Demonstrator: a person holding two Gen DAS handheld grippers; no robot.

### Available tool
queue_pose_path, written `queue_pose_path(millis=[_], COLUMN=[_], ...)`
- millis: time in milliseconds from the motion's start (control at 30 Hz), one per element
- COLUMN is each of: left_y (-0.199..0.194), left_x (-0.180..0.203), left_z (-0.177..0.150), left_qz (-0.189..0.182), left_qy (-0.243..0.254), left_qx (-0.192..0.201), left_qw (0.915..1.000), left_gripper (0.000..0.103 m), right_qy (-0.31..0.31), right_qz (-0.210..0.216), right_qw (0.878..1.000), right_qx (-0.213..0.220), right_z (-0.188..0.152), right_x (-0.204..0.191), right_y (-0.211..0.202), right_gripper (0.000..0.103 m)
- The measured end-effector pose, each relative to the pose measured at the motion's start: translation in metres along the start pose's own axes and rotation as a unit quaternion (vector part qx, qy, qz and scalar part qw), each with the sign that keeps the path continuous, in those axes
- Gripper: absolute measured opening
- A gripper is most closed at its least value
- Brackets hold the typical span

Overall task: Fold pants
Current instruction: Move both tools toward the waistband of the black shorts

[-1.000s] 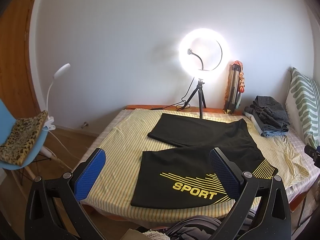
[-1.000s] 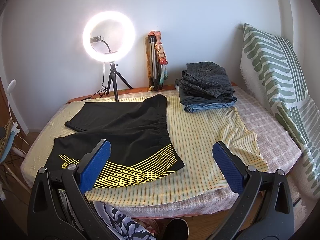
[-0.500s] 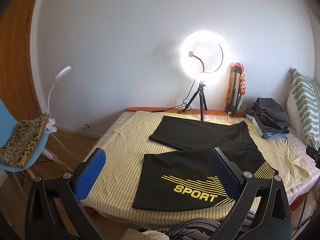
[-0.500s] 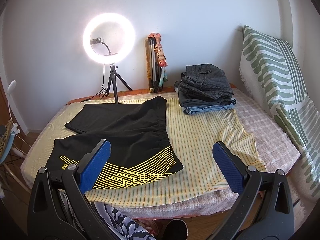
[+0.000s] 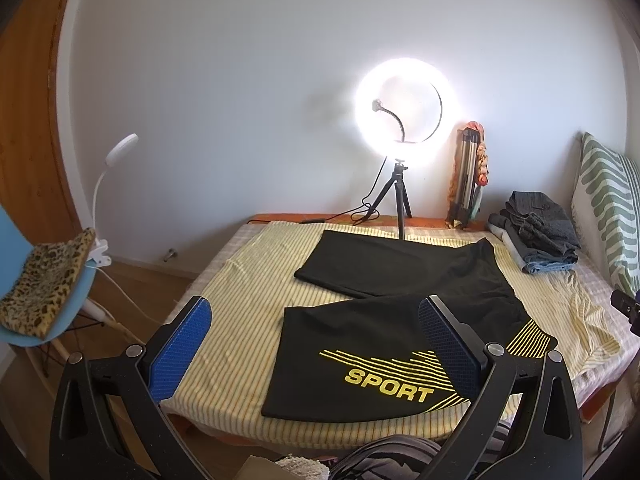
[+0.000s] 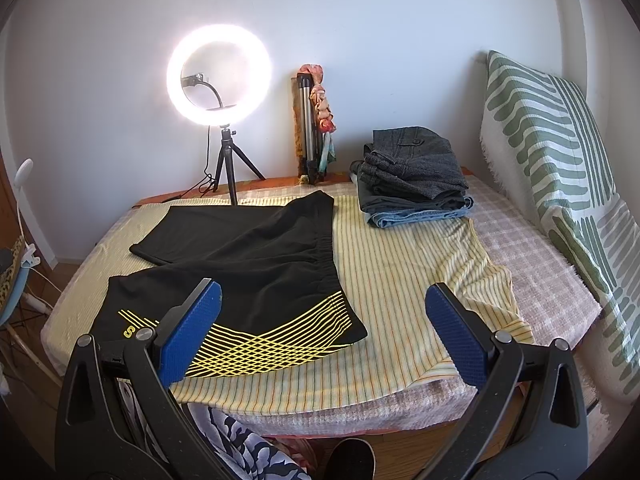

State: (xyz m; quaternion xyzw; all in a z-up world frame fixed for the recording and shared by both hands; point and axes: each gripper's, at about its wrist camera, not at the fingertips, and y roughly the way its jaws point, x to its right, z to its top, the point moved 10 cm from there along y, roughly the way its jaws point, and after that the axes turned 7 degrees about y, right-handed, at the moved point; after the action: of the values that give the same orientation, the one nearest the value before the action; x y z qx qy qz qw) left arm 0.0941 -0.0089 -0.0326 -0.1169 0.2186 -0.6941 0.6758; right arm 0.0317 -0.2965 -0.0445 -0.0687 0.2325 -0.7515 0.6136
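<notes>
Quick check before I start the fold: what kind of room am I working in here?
Most likely a bedroom at home, set up for filming. The black shorts lie on a bed covered by a striped yellow sheet, a lit ring light stands at the wall, and a folded clothes stack sits beside a green-patterned pillow.

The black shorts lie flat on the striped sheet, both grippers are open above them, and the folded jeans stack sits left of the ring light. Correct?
Not quite: the right wrist view shows the folded jeans stack right of the ring light. The rest holds.
</notes>
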Motion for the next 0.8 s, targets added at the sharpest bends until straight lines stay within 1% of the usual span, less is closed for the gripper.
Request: queue_pose_path(millis=[233,333,367,500,567,633,733,800], left_y=[0.006,0.014,0.018,0.032,0.038,0.043,0.052,0.058], left_x=[-0.002,-0.003,-0.005,-0.013,-0.016,-0.017,-0.021,-0.023], left_z=[-0.004,-0.009,-0.011,-0.020,-0.024,-0.029,-0.033,-0.033], left_qz=[0.006,-0.006,-0.006,0.010,0.004,0.002,0.011,0.009], left_qy=[0.008,0.012,0.017,0.052,0.060,0.077,0.107,0.116], left_qx=[-0.007,-0.017,-0.018,-0.027,-0.032,-0.034,-0.035,-0.037], left_qw=[0.9999,0.9998,0.9997,0.9982,0.9976,0.9964,0.9936,0.9925], left_gripper=[0.103,0.103,0.103,0.103,0.103,0.103,0.099,0.094], right_qy=[-0.002,-0.017,-0.023,-0.048,-0.068,-0.090,-0.117,-0.125], right_qz=[0.001,0.001,0.003,0.012,0.018,0.014,0.006,0.013], right_qw=[1.000,1.000,1.000,0.999,0.998,0.996,0.993,0.992], right_qx=[-0.001,0.002,0.001,-0.004,-0.007,-0.007,-0.010,-0.015], right_z=[0.000,0.001,0.001,0.003,0.003,0.001,0.000,0.002], right_x=[0.001,0.002,0.002,0.003,0.001,0.000,-0.001,-0.003], right_y=[0.002,0.005,0.007,0.018,0.024,0.029,0.036,0.044], right_gripper=[0.103,0.103,0.103,0.103,0.103,0.103,0.103,0.103])
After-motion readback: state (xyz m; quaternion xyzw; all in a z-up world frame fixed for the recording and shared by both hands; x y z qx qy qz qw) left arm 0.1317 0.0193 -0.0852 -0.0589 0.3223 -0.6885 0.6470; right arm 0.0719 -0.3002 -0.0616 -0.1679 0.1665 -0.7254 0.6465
